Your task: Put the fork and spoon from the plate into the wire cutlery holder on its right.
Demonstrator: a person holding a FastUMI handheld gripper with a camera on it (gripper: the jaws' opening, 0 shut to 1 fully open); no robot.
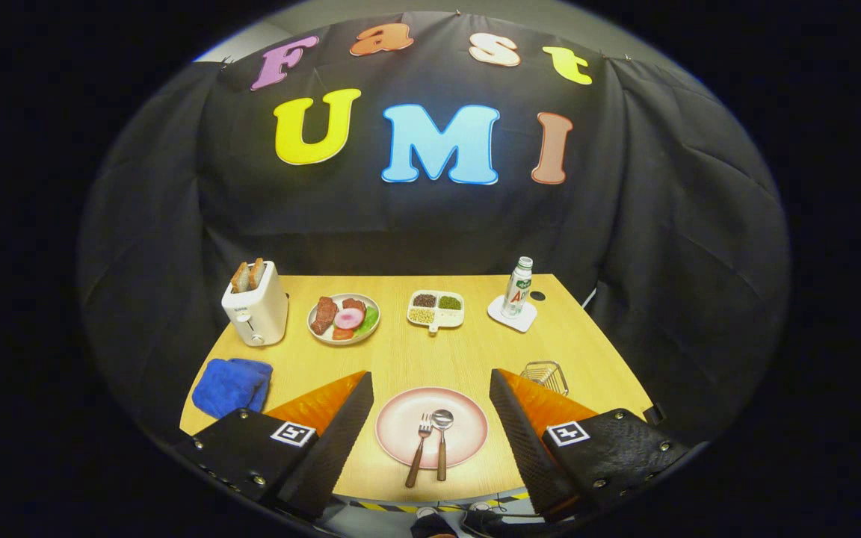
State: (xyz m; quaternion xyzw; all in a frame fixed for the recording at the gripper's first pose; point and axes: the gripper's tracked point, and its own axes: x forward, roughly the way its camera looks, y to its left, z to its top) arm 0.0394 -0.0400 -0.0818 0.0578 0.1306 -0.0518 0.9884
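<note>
the claw point(430, 407) hangs spread wide and empty above the counter point(468, 351). between its fingers sits the plate point(468, 433), with fork point(420, 444) and spoon point(442, 437) side by side (handles off the rim); the wire holder point(546, 376) stands just right.

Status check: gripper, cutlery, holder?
Gripper open, fingers wide, holding nothing. Fork and spoon side by side on pink plate, between fingers. Wire holder upright beside plate. Nothing in way.

Screwed tool point(430, 403) mounts, square markers
</note>
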